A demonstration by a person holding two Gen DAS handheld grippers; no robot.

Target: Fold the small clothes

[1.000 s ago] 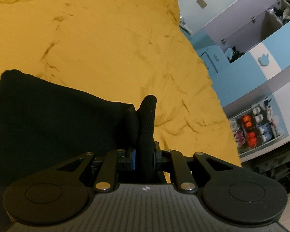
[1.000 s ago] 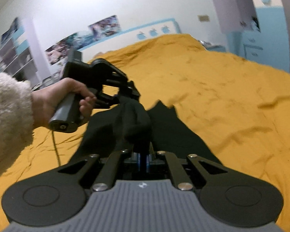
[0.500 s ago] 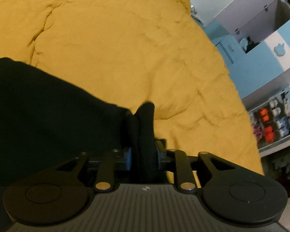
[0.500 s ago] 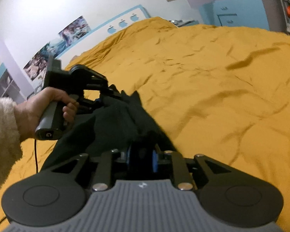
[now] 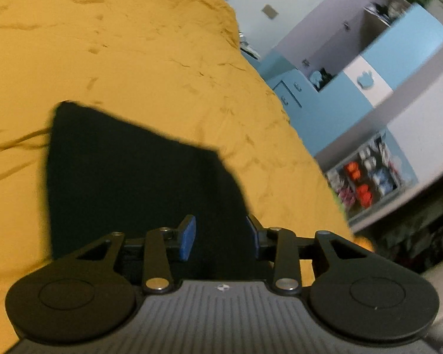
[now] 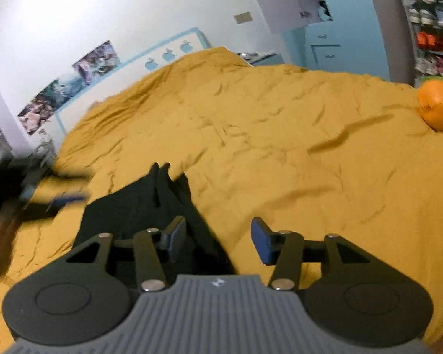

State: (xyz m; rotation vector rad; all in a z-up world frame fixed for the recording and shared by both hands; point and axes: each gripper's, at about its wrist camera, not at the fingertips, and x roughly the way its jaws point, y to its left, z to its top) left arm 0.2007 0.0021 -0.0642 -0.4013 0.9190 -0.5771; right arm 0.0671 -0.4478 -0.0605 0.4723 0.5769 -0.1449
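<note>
Both tools stand with their jaws spread, having just been opening. From the left wrist view, the left gripper (image 5: 221, 237) shows two blue pads apart, and the black garment (image 5: 133, 183) lies on the bed below and between them, no pad pressing on it. From the right wrist view, the right gripper (image 6: 218, 240) is likewise parted; its left pad sits over the edge of the black garment (image 6: 138, 206), its right pad over bare cover, and nothing is pinched.

That garment is a small dark piece of cloth, matte and almost without visible detail. In the left view it reads as a flat, roughly four-sided slab with a sharp upper-left corner and a slanted far edge. In the right view it looks longer and narrower, with soft lengthwise folds and a few pointed tips at its far end. It rests on the mustard-yellow bedcover (image 6: 280, 153), a soft, thick fabric crossed by shallow creases.

At the left edge of the right view, a blurred dark shape with a blue streak is the other gripper, too smeared to read. A round orange object (image 6: 438, 107) sits near the bed's right edge, well apart from the cloth.
</note>
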